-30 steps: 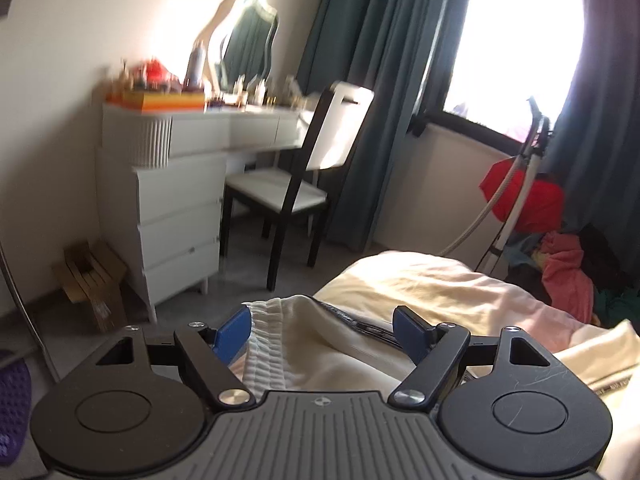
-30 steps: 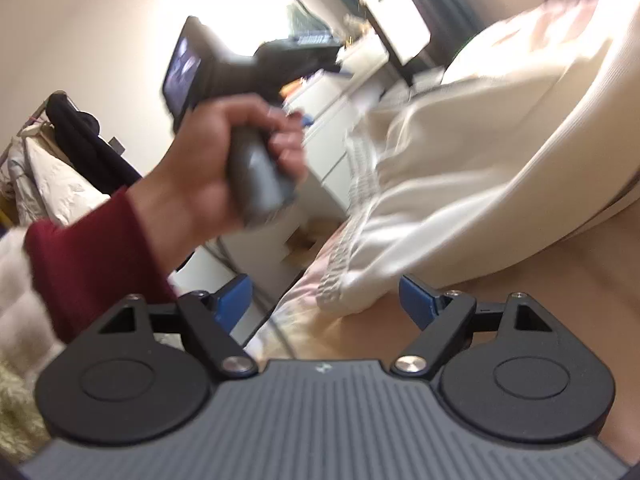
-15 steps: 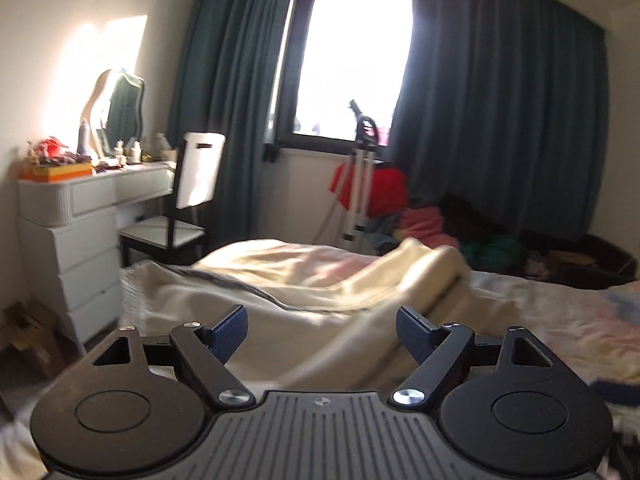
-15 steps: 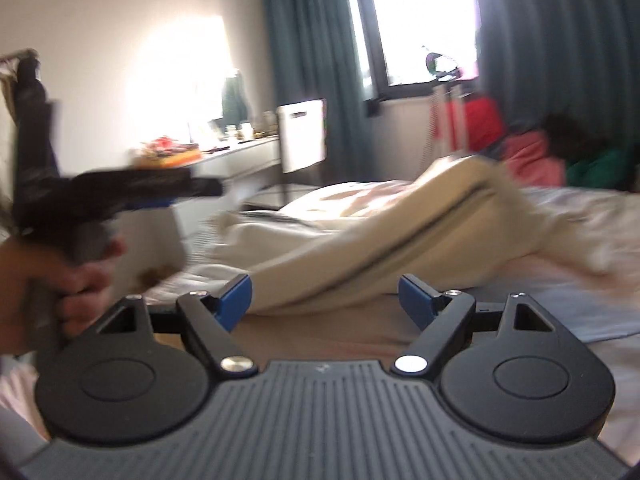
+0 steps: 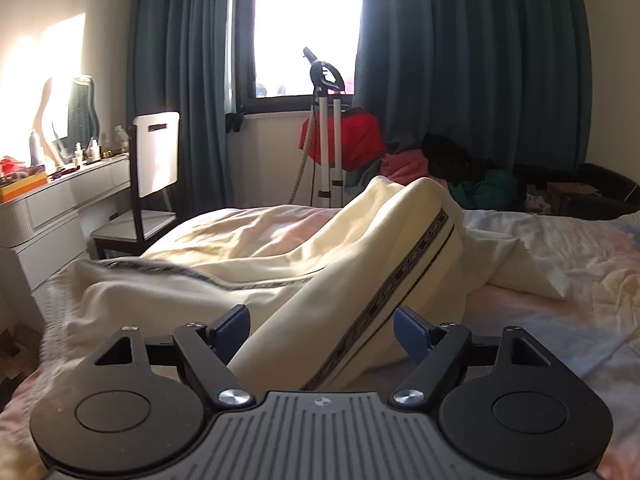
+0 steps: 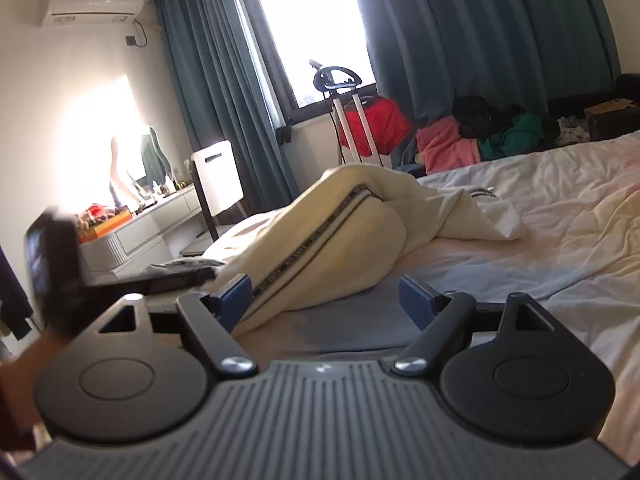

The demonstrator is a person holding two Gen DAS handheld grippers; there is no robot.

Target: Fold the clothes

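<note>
— Behind the bed (image 5: pixel 560 264) I see a bright window (image 5: pixel 308 24). What changed?

— My left claw (image 5: pixel 322 330) dropped closer to the cream pants (image 5: pixel 360 264); now one leg lies between its wide-open fingers.

— And the right claw (image 6: pixel 324 294)?

— Wide open too, holding nothing. The pants lie bunched on the bed, striped leg running from me toward the window.

Left gripper (image 5: pixel 322 334) and right gripper (image 6: pixel 324 300): black linkages, blue pads, 2 silver screws, ribbed grey base.

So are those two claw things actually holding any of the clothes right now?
No. Both the left gripper and right gripper are open; the cream garment lies between them, ungripped.
</note>
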